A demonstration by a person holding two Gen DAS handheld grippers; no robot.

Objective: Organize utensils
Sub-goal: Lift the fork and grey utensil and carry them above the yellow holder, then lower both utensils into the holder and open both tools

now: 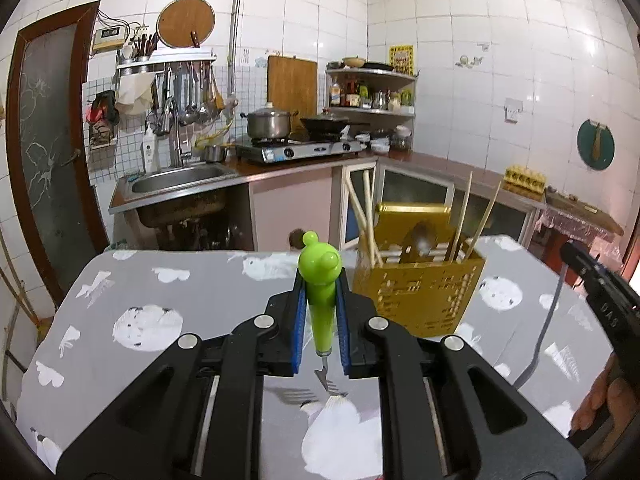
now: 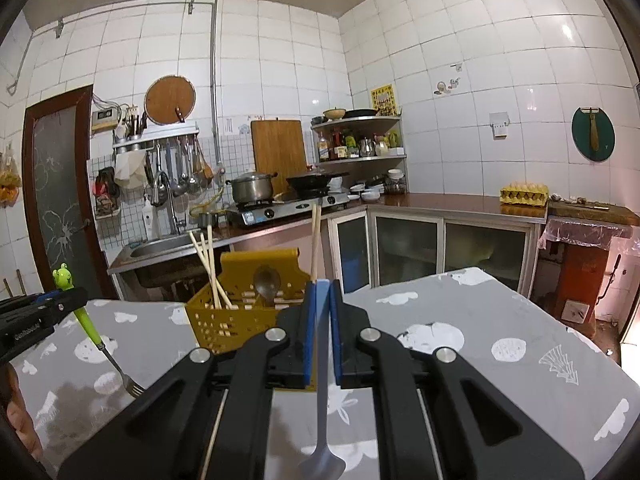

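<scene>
Judging by the chopsticks and spoon already stood in the perforated yellow plastic utensil holder, two pieces are left: the frog-topped green-handled fork is clamped in the left gripper and a grey-blue spoon is pinched in the right gripper

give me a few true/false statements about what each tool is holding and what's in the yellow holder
1. The left tool grips a green frog-handled fork. True.
2. The fork's tines point up. False: they hang down toward the table.
3. The right tool is empty. False: it is shut on a grey-blue spoon.
4. The yellow holder has chopsticks standing in it. True.
5. The holder lies on its side. False: it stands upright on the patterned tablecloth.
</scene>
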